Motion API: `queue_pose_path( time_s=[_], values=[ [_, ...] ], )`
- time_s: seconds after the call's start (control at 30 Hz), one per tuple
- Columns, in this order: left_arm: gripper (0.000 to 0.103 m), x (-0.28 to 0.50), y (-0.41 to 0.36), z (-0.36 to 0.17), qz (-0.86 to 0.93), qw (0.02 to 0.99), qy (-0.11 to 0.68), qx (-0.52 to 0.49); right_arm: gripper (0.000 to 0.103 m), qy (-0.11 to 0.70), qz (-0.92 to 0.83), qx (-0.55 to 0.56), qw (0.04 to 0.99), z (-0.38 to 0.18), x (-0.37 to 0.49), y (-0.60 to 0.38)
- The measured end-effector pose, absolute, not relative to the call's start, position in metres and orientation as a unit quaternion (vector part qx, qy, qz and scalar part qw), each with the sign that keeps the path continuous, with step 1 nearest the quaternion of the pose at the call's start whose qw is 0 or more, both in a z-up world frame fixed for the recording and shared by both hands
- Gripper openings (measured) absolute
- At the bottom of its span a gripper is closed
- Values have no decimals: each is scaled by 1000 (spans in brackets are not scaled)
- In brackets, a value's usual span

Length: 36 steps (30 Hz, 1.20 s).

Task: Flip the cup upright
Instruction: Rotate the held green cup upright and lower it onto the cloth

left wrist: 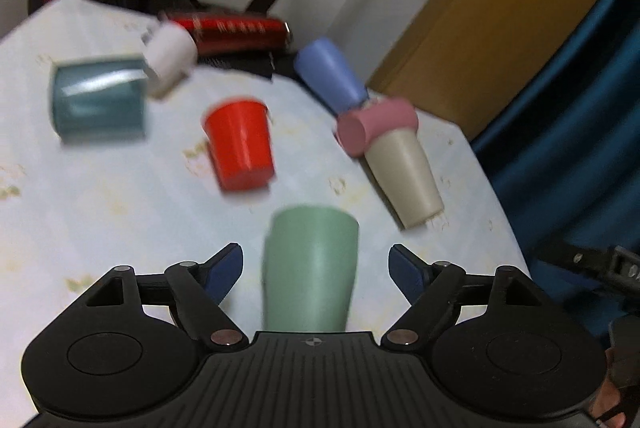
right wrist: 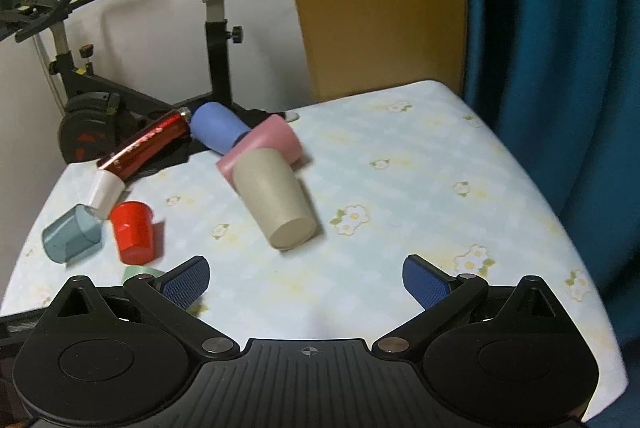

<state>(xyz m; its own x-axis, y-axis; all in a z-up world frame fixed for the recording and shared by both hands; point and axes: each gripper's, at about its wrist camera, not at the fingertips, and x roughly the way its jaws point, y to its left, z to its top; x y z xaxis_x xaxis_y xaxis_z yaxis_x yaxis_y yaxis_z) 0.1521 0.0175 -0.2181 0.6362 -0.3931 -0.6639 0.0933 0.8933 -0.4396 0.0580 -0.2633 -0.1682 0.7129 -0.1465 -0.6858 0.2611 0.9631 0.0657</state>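
The left gripper (left wrist: pixel 316 268) filled the bottom of its own view, its blue-padded fingers spread wide apart with the green cup (left wrist: pixel 310 272) standing between them, neither pad touching it. That cup stood on the flowered table (left wrist: pixel 100 228), blurred, so which end was up could not be told. Beyond it sat a red cup (left wrist: pixel 240 143) upside down, wide mouth on the cloth. To the right a beige cup (left wrist: pixel 404 179) lay on its side, its mouth hidden behind a pink cup (left wrist: pixel 376 125), with a blue cup (left wrist: pixel 330 75) lying behind them. At the left lay a clear teal cup (left wrist: pixel 98 99), a small white cup (left wrist: pixel 170 61) just beside it, and a red can (left wrist: pixel 236 31) on its side at the far edge.

The right gripper (right wrist: pixel 306 282) hung over bare cloth, fingers likewise parted and holding nothing. An exercise bike (right wrist: pixel 216 27) stood behind the table.
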Motion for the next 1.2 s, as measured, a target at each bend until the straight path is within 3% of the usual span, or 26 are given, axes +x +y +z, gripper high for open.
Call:
queue_pose_path(
  time_s=[0.53,1.0,1.2],
  values=[
    [88,122,94,-148,35,954,292,-68,102,398,-45,61,914,-176,86,-219],
    [91,101,170,-139,142,944,280,-99,100,461,4,34,887,-222,133,-173],
    [91,91,179,-146,159,937,289,-114,92,493,17,29,870,-245,154,-157]
  ],
)
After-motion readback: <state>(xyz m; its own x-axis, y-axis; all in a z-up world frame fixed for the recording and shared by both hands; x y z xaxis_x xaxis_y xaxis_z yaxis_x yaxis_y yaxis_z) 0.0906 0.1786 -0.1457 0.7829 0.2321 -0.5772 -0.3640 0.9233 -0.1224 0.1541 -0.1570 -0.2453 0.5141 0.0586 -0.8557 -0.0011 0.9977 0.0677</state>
